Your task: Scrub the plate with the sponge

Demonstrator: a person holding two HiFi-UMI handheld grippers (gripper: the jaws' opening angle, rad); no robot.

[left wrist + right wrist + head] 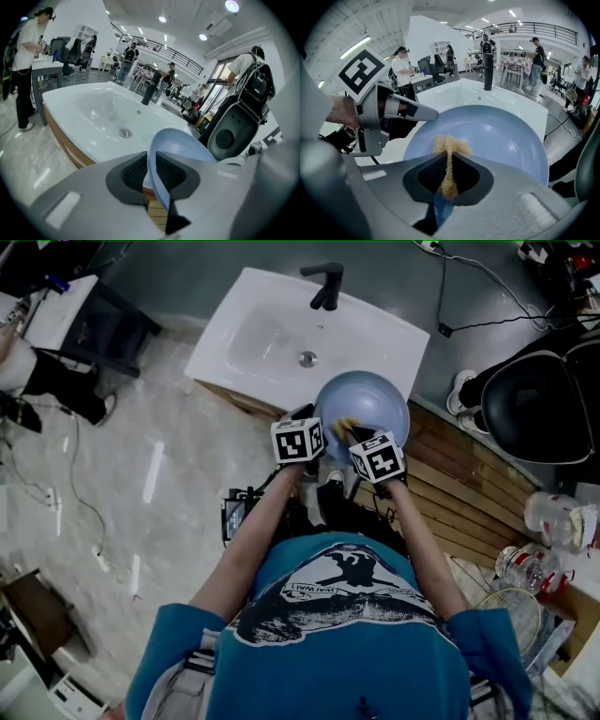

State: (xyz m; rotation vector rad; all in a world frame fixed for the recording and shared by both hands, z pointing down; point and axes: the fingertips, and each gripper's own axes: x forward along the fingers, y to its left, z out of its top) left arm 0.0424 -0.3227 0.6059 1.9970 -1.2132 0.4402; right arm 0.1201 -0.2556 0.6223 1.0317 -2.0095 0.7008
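Upside-down lettering, seemingly "WAI WAI", on the person's blue shirt [349, 659]

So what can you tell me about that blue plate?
The plate is round, pale blue and glossy, with faint rings inside. It hangs tilted in the air at the front corner of the white sink. The left claw pinches its rim, and the yellow sponge in the right claw rests against its inner face.
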